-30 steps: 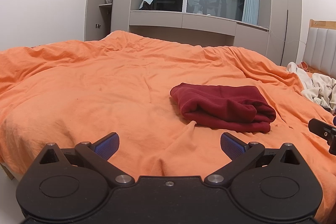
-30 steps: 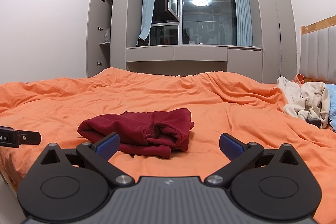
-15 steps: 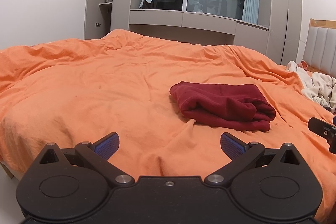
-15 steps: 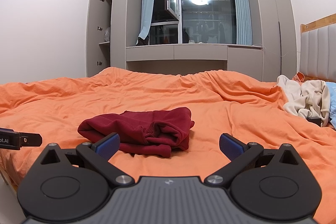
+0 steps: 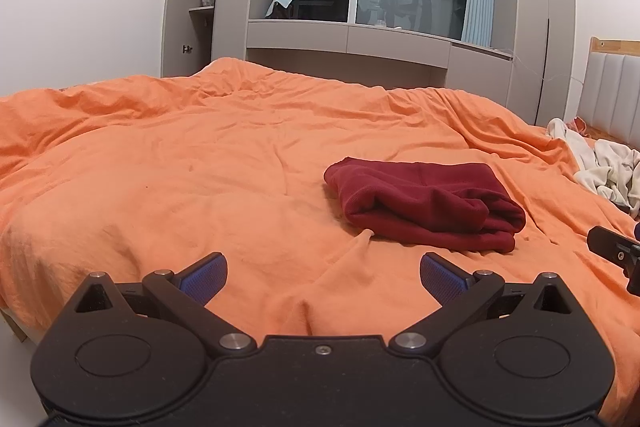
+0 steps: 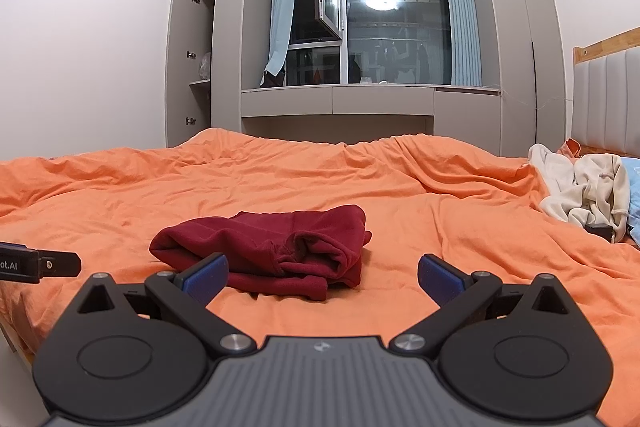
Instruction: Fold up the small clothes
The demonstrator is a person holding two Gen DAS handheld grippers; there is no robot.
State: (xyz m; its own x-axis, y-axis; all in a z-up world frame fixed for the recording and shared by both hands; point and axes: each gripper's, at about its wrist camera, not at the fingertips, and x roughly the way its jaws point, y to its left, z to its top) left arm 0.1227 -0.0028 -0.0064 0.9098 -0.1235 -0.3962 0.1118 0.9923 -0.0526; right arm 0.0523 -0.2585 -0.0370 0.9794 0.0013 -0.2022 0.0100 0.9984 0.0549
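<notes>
Left gripper (image 5: pixel 323 273) jaws wide apart, empty; folded maroon garment (image 5: pixel 426 203) on orange duvet (image 5: pixel 180 179) ahead.

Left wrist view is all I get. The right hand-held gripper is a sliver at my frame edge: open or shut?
Observer: The right hand-held gripper is open, with nothing between its fingers. The maroon garment lies folded on the orange bedcover ahead of it.
Operator: Anything beyond the cream clothes on the far right?
Observer: Yes, a light blue item lies right beside the cream clothes, cut off by the frame edge. I cannot tell what it is.
</notes>
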